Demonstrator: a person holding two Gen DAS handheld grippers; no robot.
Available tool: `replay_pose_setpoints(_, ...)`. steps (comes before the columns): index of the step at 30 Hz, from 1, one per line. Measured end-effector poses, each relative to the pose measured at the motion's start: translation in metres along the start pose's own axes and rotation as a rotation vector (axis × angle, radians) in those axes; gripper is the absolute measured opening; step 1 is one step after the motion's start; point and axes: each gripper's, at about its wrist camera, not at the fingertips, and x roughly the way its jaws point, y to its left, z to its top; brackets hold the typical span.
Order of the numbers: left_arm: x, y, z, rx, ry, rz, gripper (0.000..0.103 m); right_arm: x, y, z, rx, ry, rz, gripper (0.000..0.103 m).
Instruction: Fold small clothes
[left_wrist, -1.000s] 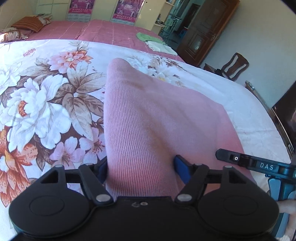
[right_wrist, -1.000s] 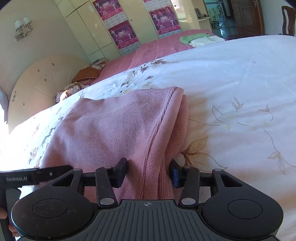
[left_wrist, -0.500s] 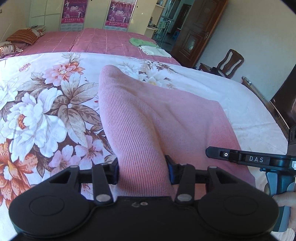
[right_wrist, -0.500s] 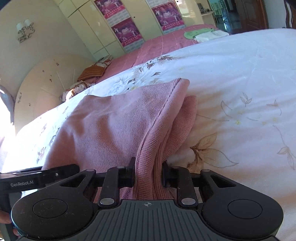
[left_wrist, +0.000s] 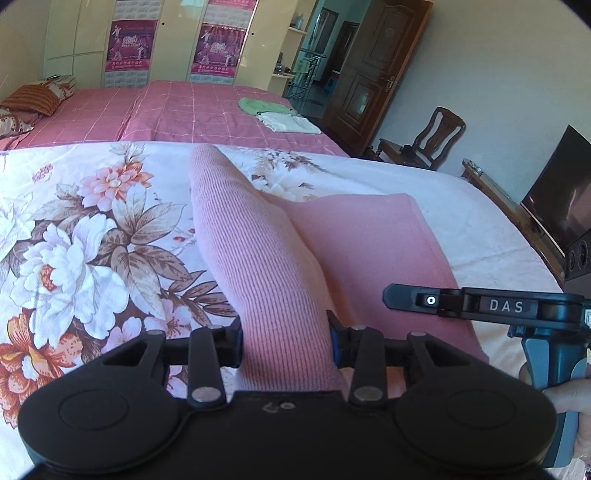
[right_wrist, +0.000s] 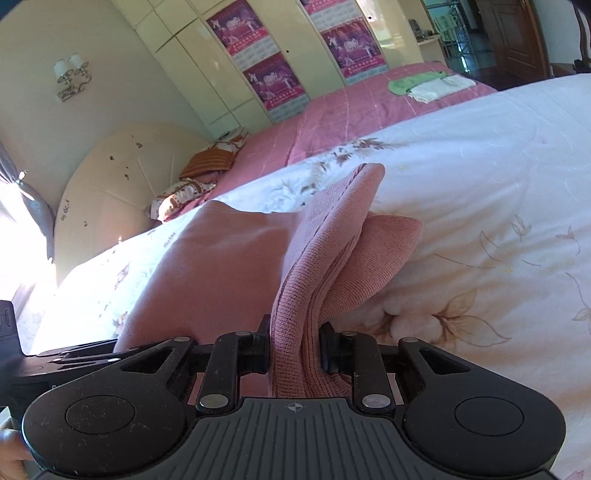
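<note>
On the flowered bed (left_wrist: 74, 229), the left gripper (left_wrist: 284, 341), closing, and right gripper (right_wrist: 294, 345) each pinch the pink knit garment's (left_wrist: 258, 251) near edge, lifted, its fold barely begun

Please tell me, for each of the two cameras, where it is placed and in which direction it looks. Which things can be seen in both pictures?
Left wrist: sits on the left gripper, looking along its fingers, which are closing on the pink knit garment, across the floral bedspread toward the door; the right gripper and a hand show at right.
Right wrist: sits on the right gripper, looking along fingers pinching the garment's other edge, toward the wardrobe; the left gripper shows at left.
Shared: garment, bedspread, green and white cloths on the far bed.
</note>
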Motion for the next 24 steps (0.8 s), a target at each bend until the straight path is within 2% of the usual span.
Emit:
replay_pose_setpoints(8,-0.022,-0.003,0.002,0.034,-0.026,-0.016,0.038,-0.004,0.028,-0.001,0.008,-0.010,0.036,0.023)
replay_pose_setpoints(13,-0.044,0.009,0.004,0.035,-0.051,-0.010,0.038,0.001,0.056,0.002,-0.005,-0.018,0.071,0.023)
replay_pose_setpoints(18,-0.078,0.049,0.006,0.000,-0.080,0.015,0.038,0.020,0.105,0.001,-0.039,-0.012,0.121,0.023)
replay_pose_setpoints(24,-0.124,0.126,0.002,-0.027,-0.105,0.050,0.038,0.064,0.181,-0.014,-0.076,0.005,0.161,0.023)
